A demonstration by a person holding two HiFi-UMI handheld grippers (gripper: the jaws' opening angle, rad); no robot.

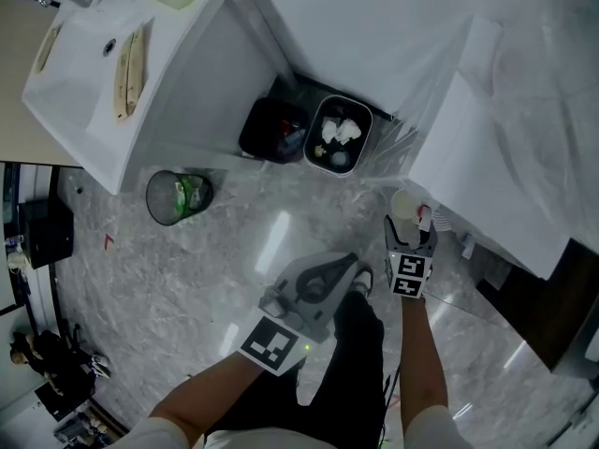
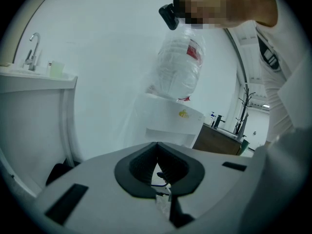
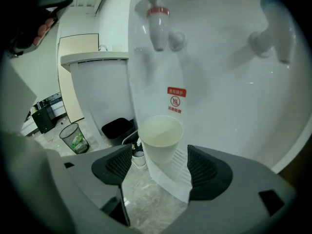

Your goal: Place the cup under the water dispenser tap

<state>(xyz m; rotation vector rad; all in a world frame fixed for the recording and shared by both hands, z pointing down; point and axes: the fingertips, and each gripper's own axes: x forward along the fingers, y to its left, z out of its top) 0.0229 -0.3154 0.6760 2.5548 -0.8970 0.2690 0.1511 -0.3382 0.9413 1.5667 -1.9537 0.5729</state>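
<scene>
A pale paper cup [image 3: 161, 135] stands upright on the white drip tray [image 3: 178, 179] of the water dispenser [image 3: 219, 91], roughly below the red-capped tap [image 3: 158, 26]. My right gripper [image 3: 160, 161] is open, a pad on either side of the cup with a gap at each. The head view shows the cup [image 1: 405, 204] just ahead of the right gripper [image 1: 409, 237], by the dispenser [image 1: 505, 157]. Lower and to the left, my left gripper [image 1: 351, 267] is shut and holds nothing; its own view [image 2: 157, 147] faces the dispenser [image 2: 170, 118] and its bottle [image 2: 178, 62].
A second tap [image 3: 273, 40] sits to the right of the red one. A black bin [image 1: 274, 129] and a grey bin [image 1: 337, 134] with rubbish stand against the wall. A wire mesh bin [image 1: 178, 196] is beside the sink counter [image 1: 112, 82]. The floor is marble.
</scene>
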